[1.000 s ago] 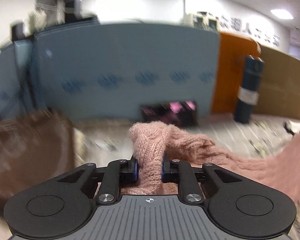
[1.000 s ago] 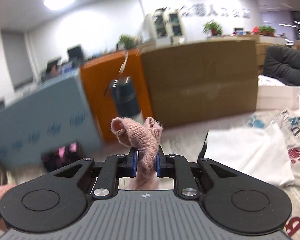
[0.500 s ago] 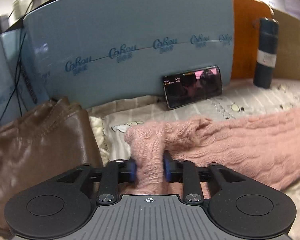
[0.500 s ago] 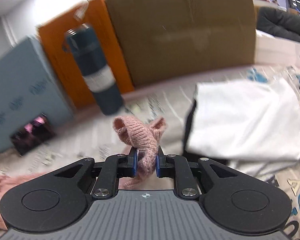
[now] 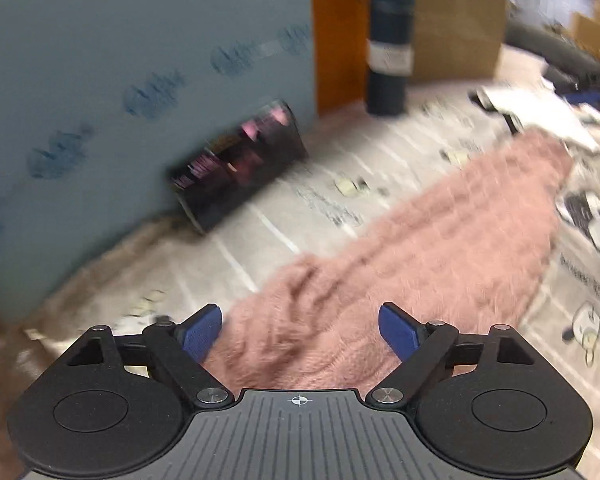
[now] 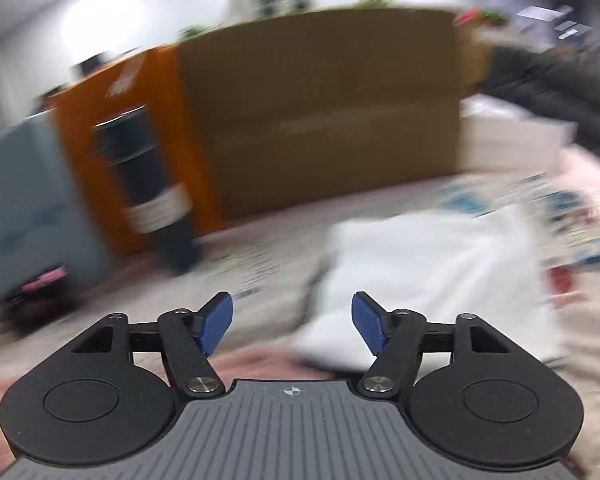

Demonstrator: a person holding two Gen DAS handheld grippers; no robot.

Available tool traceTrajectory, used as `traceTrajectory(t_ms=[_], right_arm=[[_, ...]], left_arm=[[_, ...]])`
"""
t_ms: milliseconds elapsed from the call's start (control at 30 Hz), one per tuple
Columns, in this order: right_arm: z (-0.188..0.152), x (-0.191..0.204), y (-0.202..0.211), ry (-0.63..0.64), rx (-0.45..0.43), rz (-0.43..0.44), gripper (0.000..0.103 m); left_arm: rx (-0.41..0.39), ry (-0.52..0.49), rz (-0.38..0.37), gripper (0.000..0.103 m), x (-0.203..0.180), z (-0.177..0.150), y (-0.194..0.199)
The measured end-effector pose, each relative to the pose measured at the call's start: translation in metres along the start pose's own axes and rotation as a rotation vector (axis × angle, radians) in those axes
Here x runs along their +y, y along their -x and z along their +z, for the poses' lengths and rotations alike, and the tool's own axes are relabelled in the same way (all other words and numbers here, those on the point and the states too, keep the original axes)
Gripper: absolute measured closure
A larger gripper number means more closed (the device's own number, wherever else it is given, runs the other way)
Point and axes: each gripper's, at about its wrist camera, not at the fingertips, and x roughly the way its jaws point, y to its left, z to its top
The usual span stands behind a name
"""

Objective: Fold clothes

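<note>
Both grippers empty, pink knit laid out but not neatly folded

Nearest, the left gripper (image 5: 300, 330) hangs with jaws spread wide over the pink sweater (image 5: 420, 248), gripping nothing; the knit lies in a long band on the printed bedsheet (image 5: 284, 216) toward its far right edge. The right gripper (image 6: 292, 324) is likewise released, a pink strip just below it, a white garment (image 6: 432, 268) beyond. Farther back stand the phone (image 5: 240, 164), bottle (image 5: 388, 44) and cardboard box (image 6: 324, 112). I judge one fold is laid; further folds and the white garment remain.

Both wrist views look forward low over the bed, sharing the dark bottle (image 5: 389, 44).
</note>
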Motion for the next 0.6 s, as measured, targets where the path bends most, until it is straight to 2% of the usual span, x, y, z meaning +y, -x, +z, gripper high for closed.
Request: traceTrajectory(t_ms=[33,67,100,167,267,400,533,600], right_arm=[[-0.003,0.009,-0.002,0.018,0.036,0.048,0.035],[-0.008,0.021,-0.009,0.032,0.076,0.092,0.034],[-0.015,0.030,-0.015,0.031,0.112,0.130,0.034],[-0.029,0.047,-0.028,0.026,0.183,0.205,0.034],[-0.041,0.068,-0.046,-0.023,0.258,0.251,0.034],[-0.043,0.082,-0.060,-0.154,0.304,0.355,0.034],[-0.037,0.094,-0.069,-0.299,0.351,0.454,0.032],[-0.036,0.100,-0.074,-0.362,0.371,0.487,0.032]], left_arm=[[0.022,-0.006,-0.021,0.022,0.001,0.000,-0.005],[0.035,-0.011,-0.038,0.038,0.001,-0.001,-0.008],[0.028,-0.015,-0.044,0.047,0.000,-0.003,-0.006],[0.011,-0.025,-0.053,0.080,-0.002,-0.007,-0.002],[-0.057,-0.034,-0.035,0.087,-0.009,-0.013,0.018],[-0.134,-0.079,-0.009,0.087,-0.034,-0.019,0.050],[-0.163,-0.103,-0.012,0.088,-0.056,-0.028,0.071],[-0.153,-0.125,-0.003,0.089,-0.068,-0.035,0.078]])
